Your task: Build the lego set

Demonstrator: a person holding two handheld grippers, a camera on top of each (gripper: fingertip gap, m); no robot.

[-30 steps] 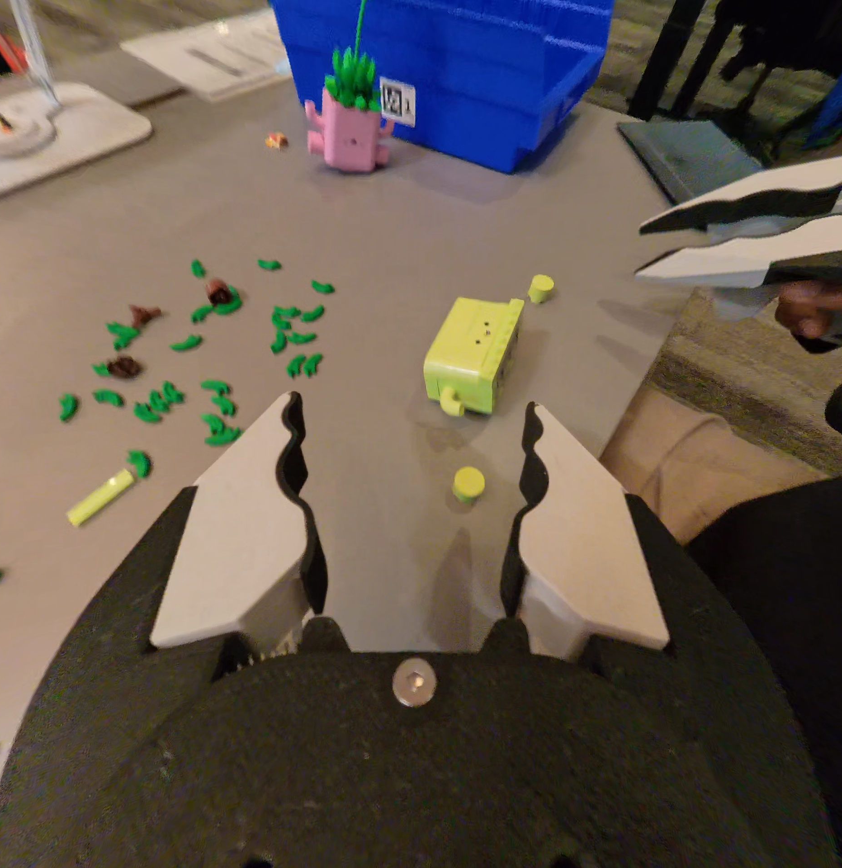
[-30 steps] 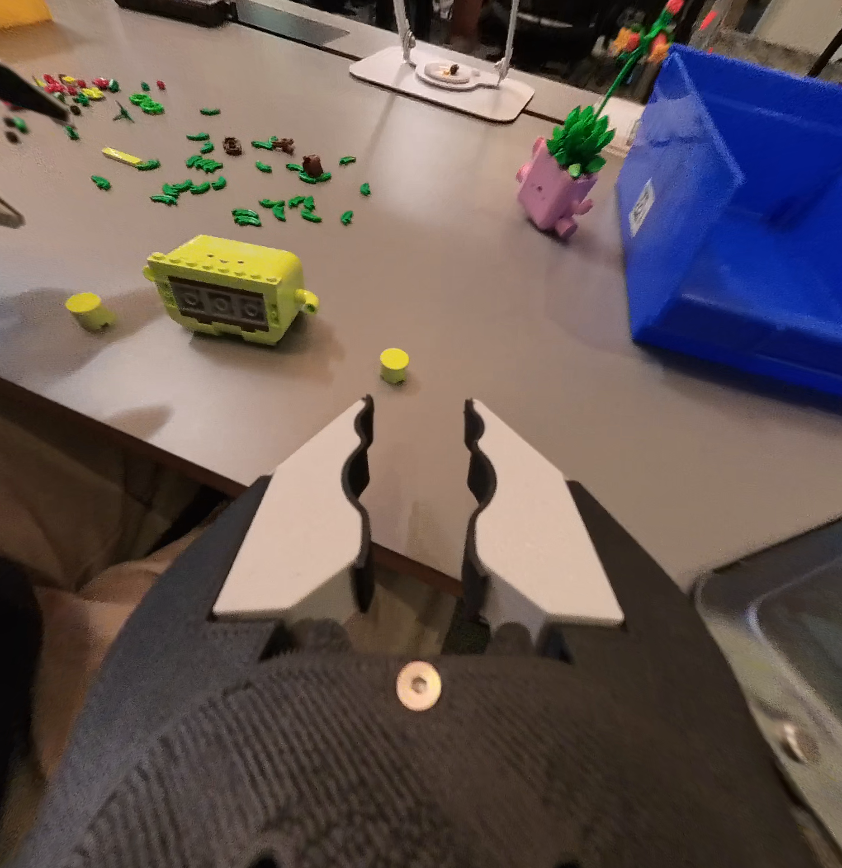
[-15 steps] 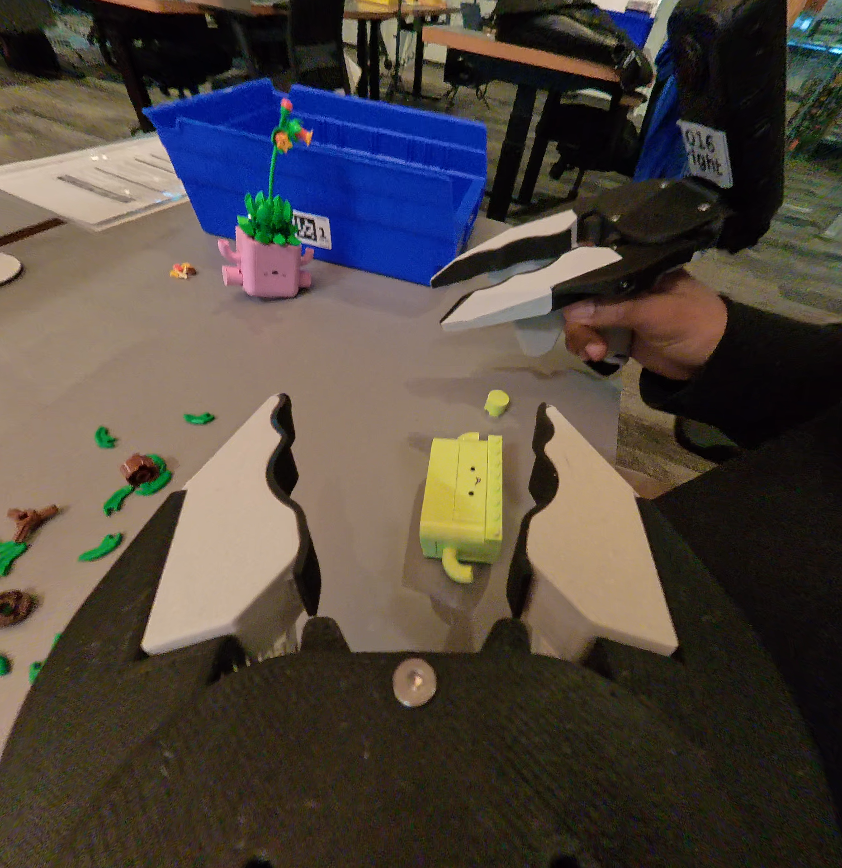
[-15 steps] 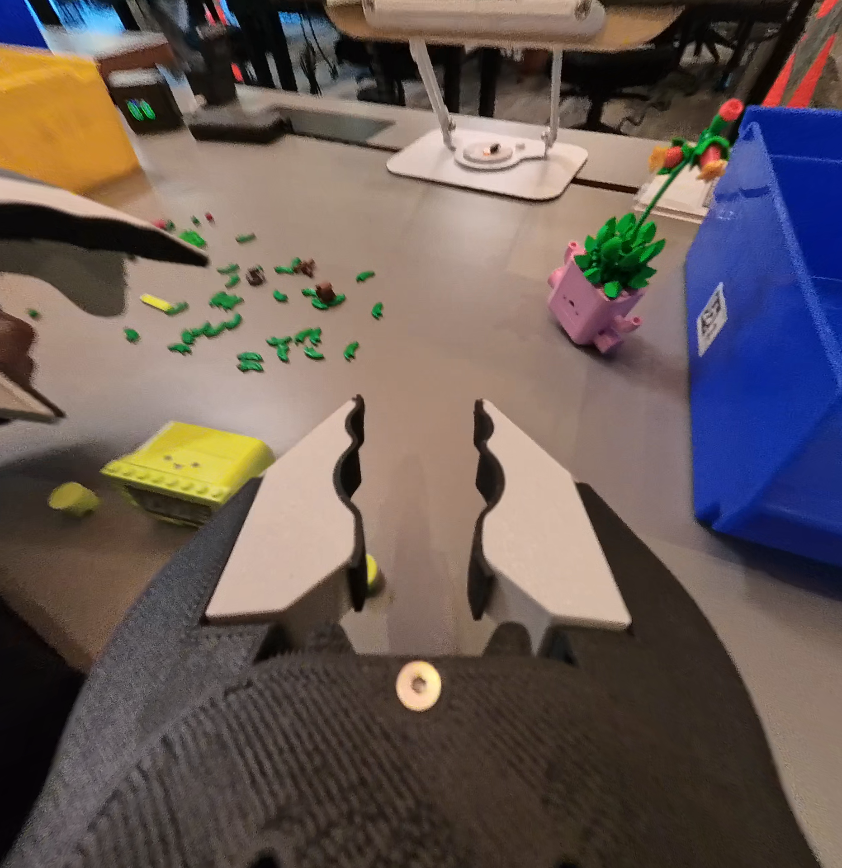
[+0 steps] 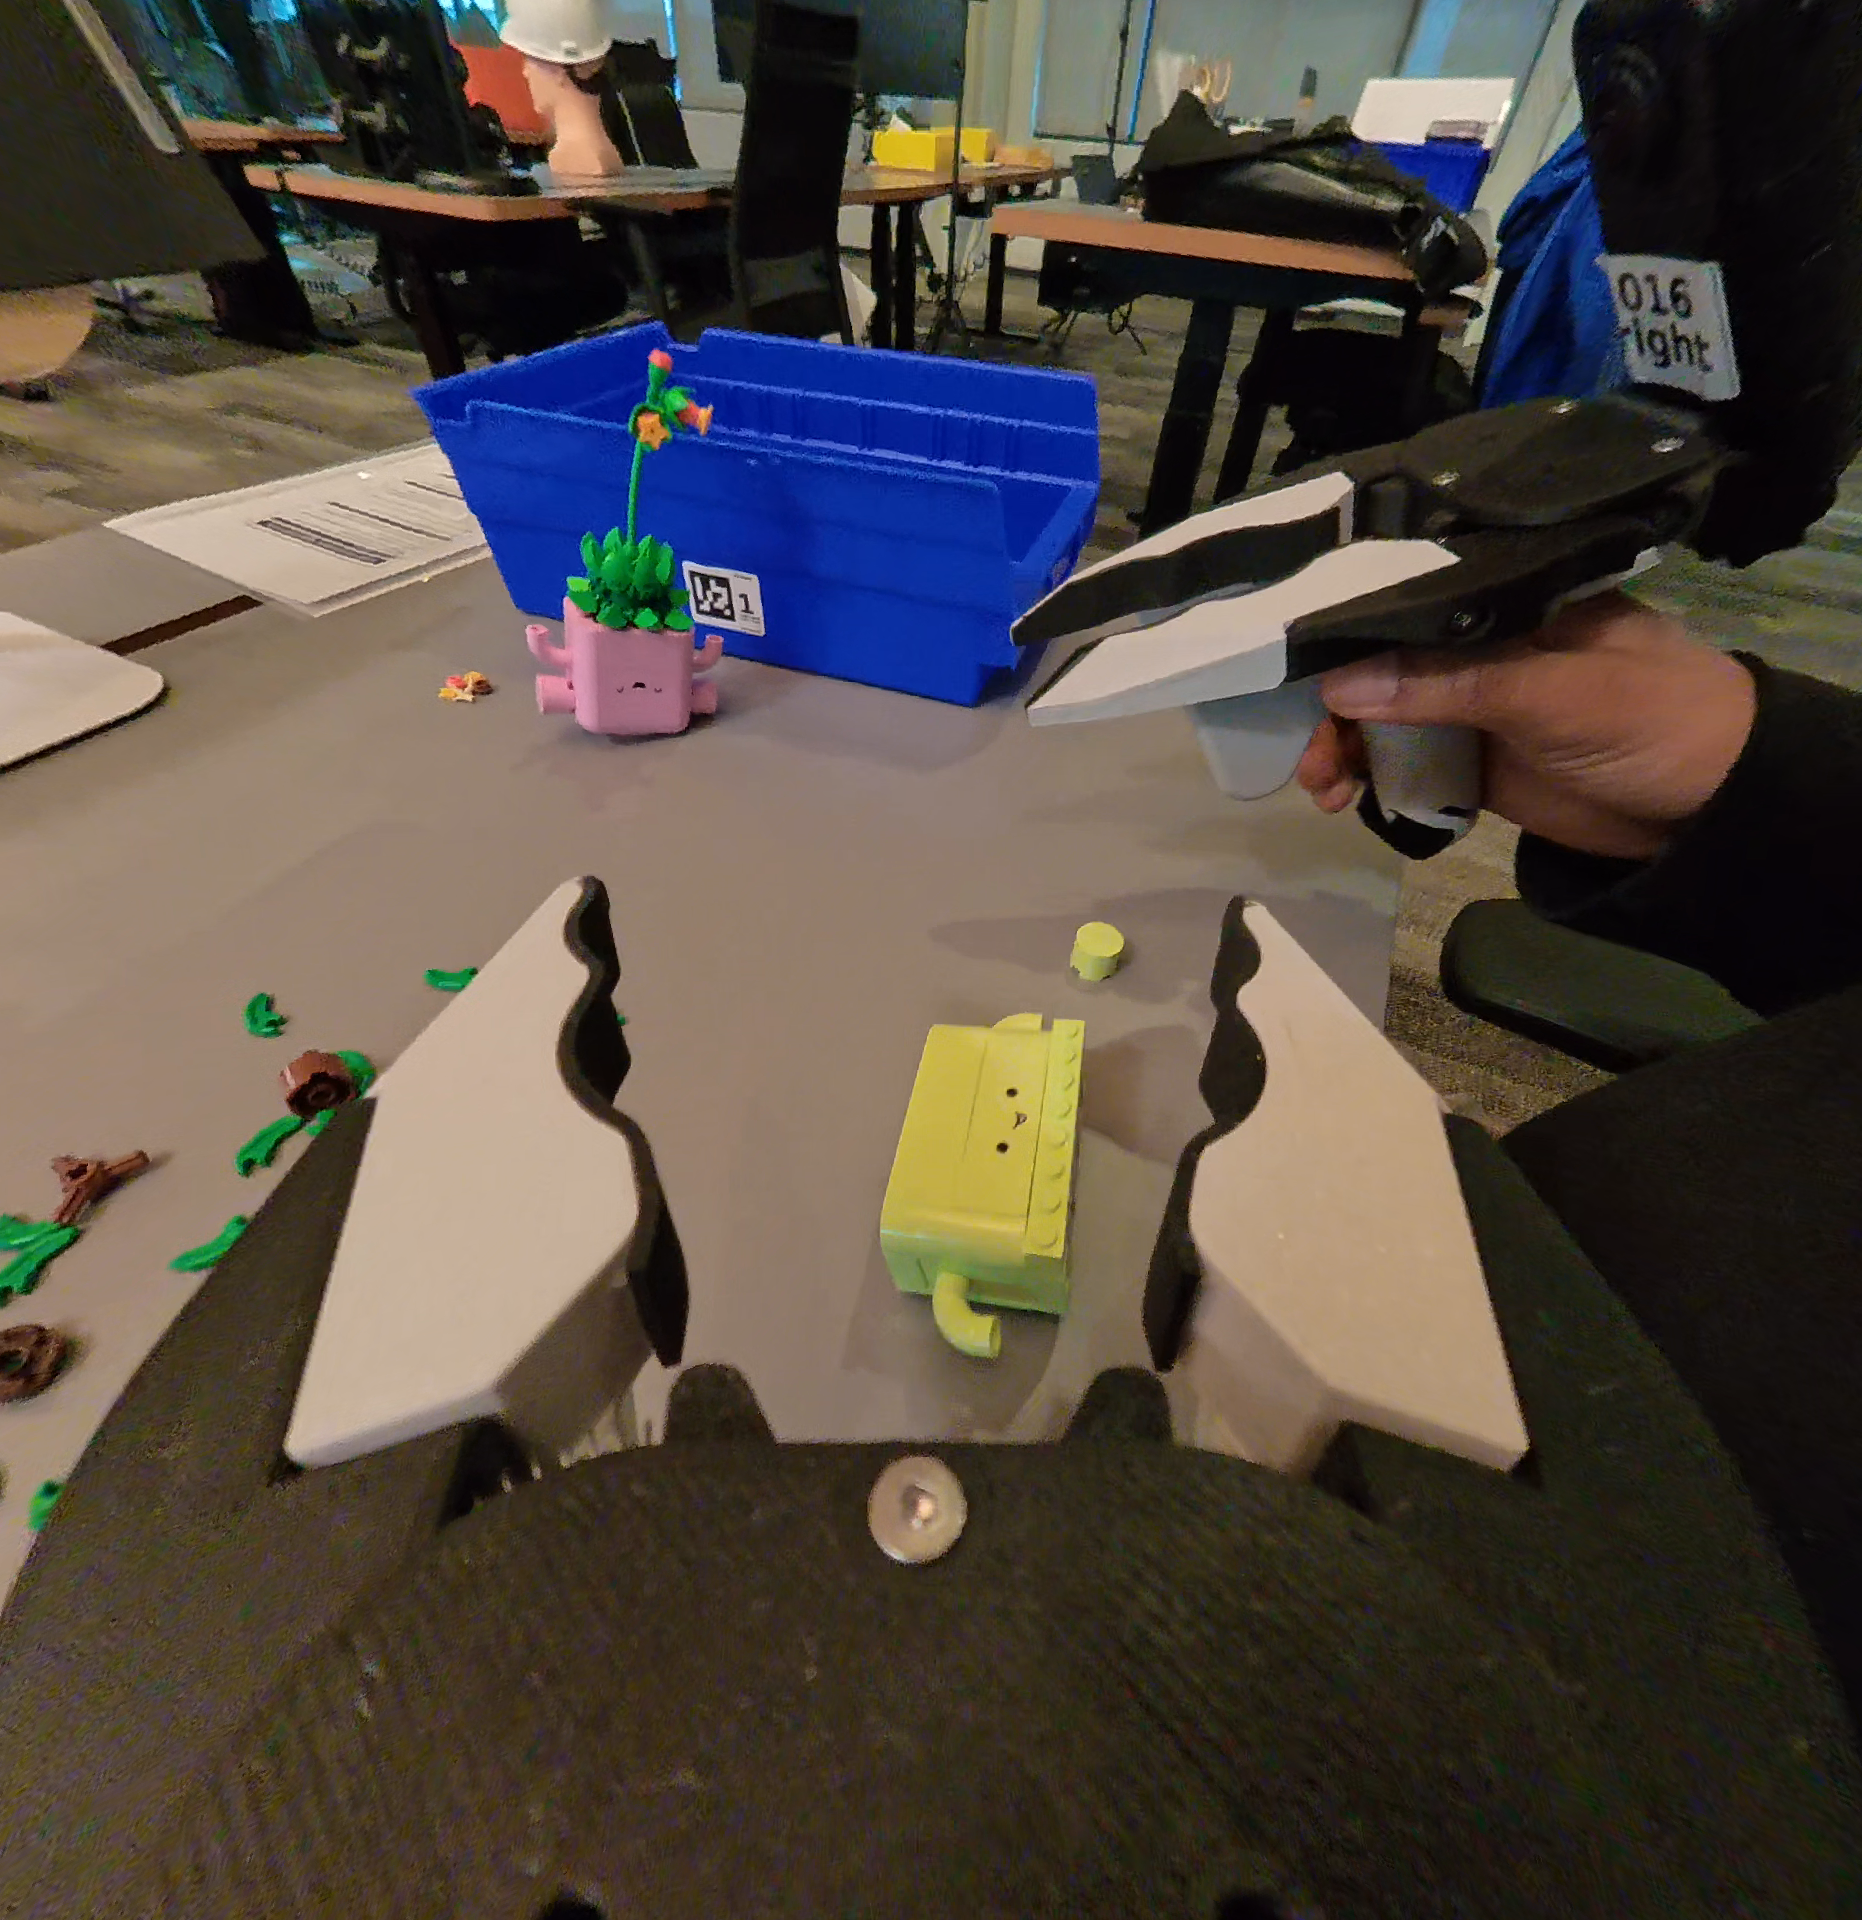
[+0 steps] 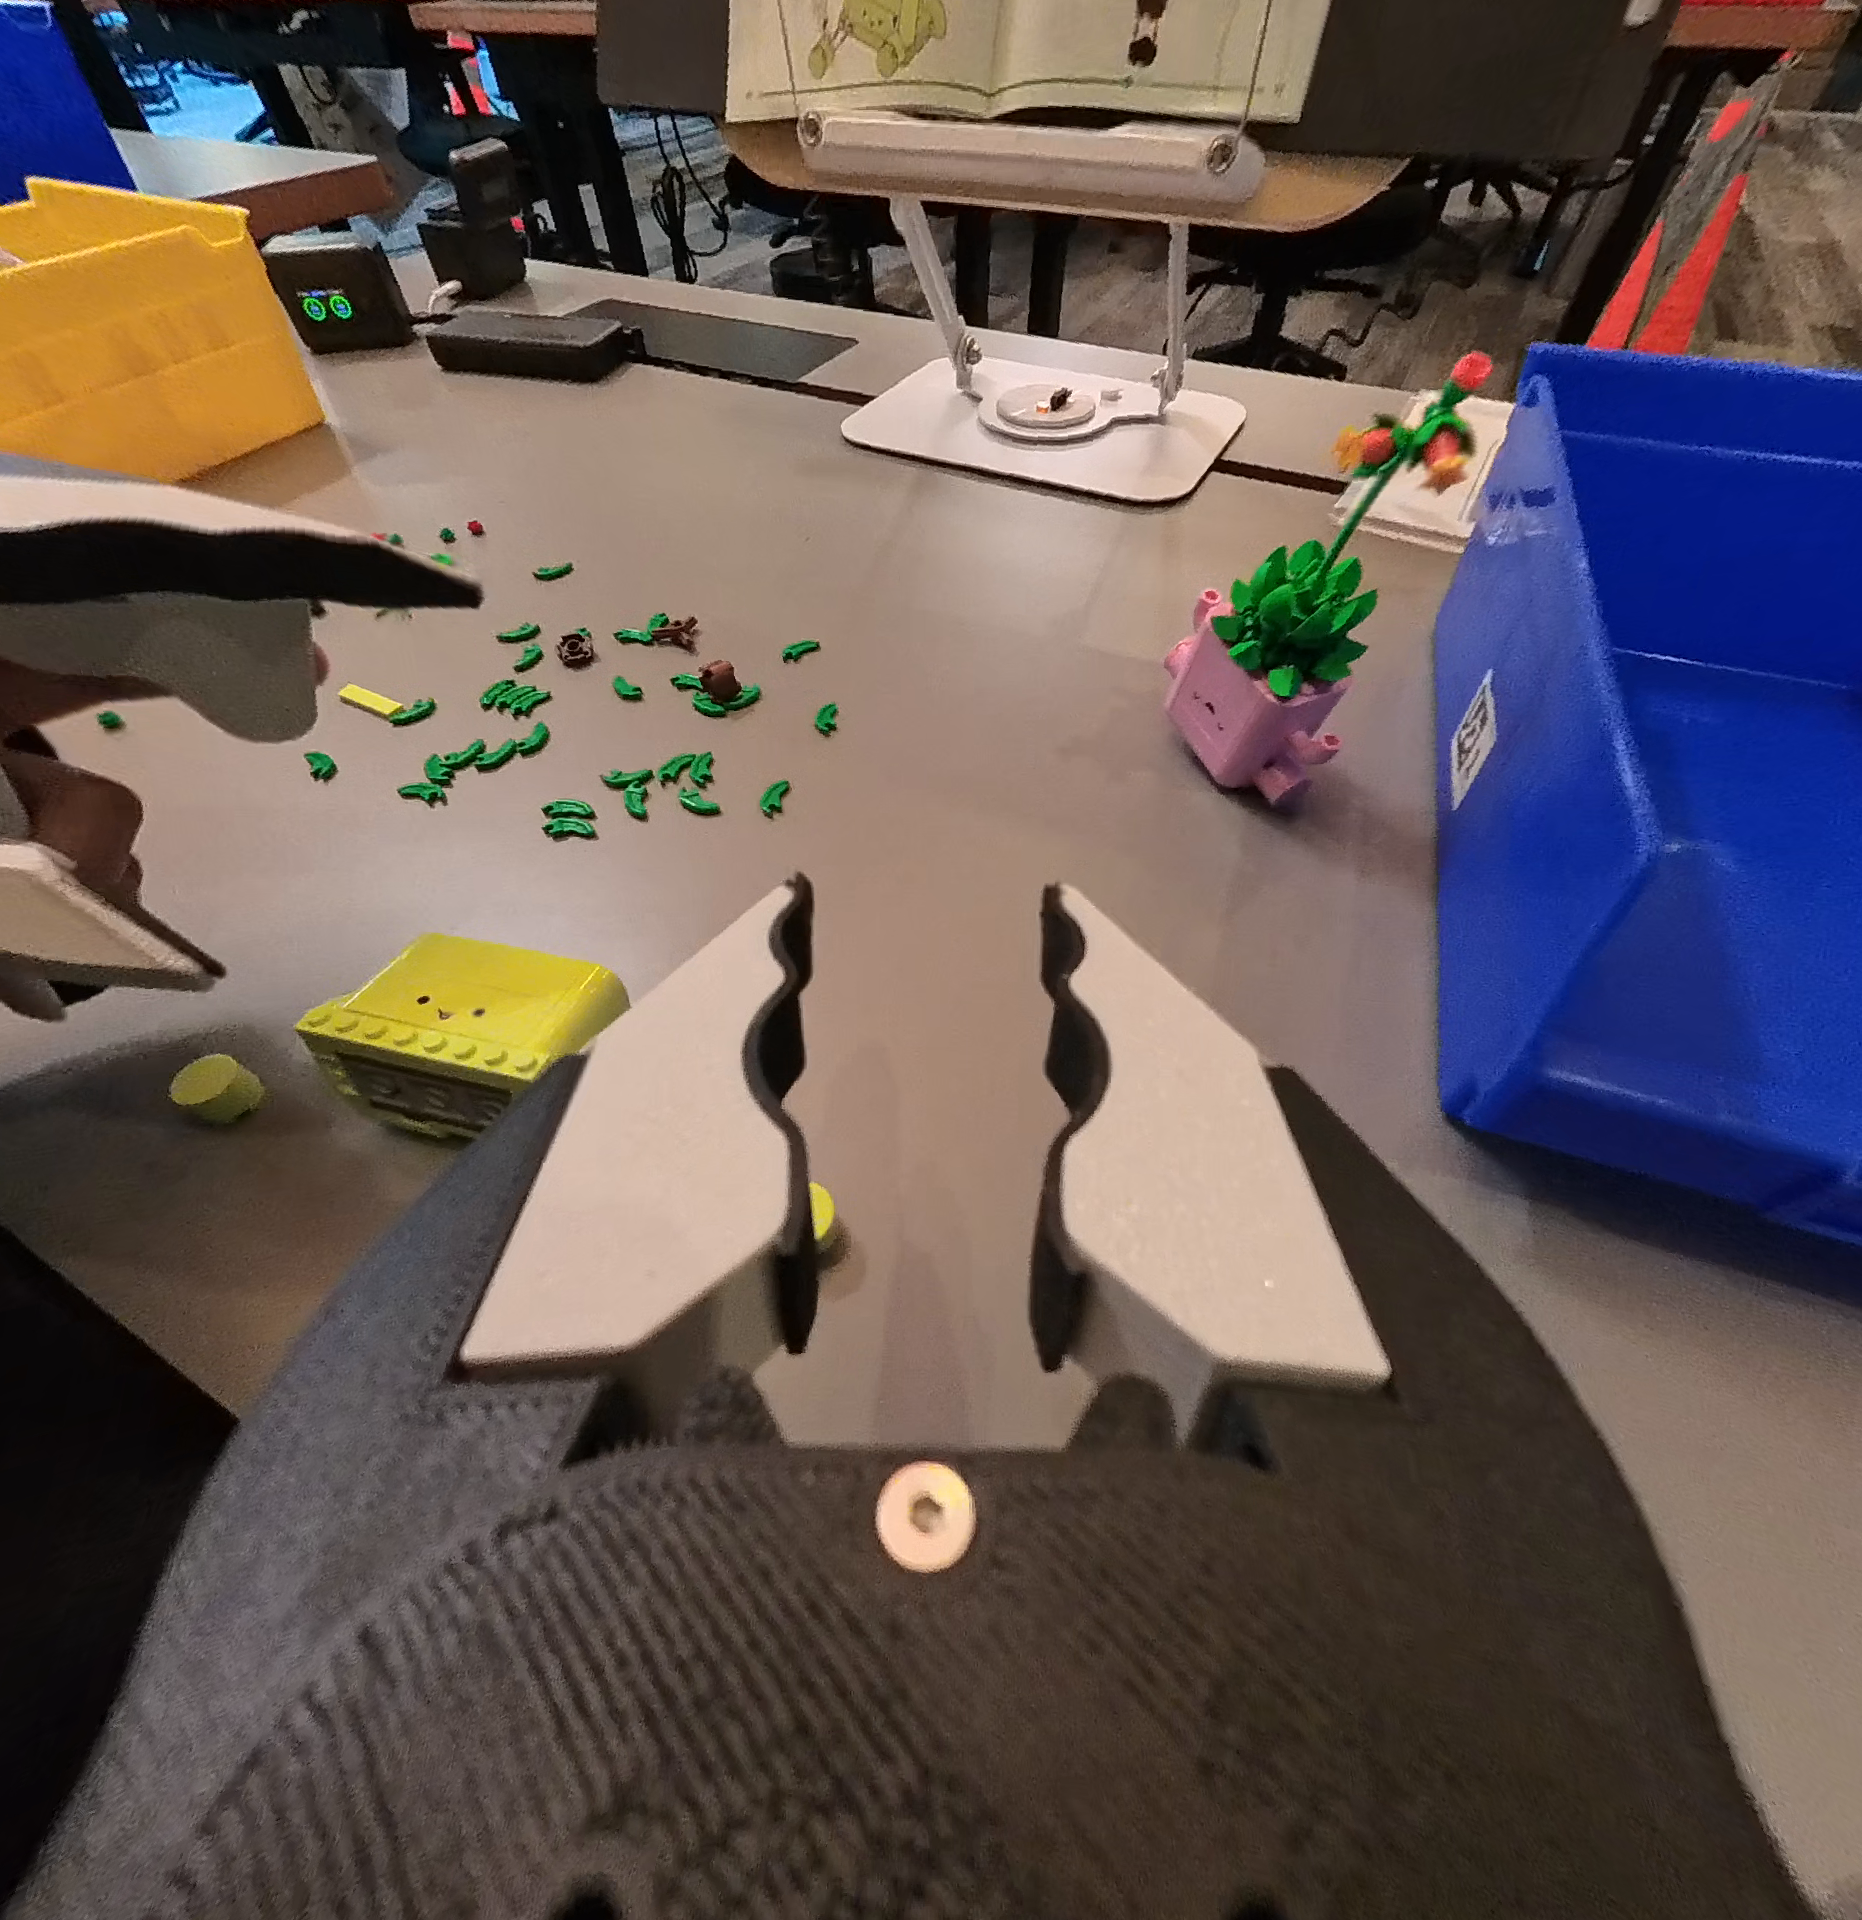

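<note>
Left gripper (image 5: 911,904): spread wide, empty, above grey table (image 5: 283,831).
Right gripper (image 6: 922,899): parted, empty, above table edge.
Lime pot (image 5: 984,1153): on its side between left fingers, untouched.
2 lime studs: 1 (image 5: 1096,951) beyond pot, 1 (image 6: 215,1086) on pot's other side.
Green leaves (image 6: 553,748): scattered left.
Pink pot (image 5: 626,675): upright, planted, before blue bin (image 5: 854,520).
</note>
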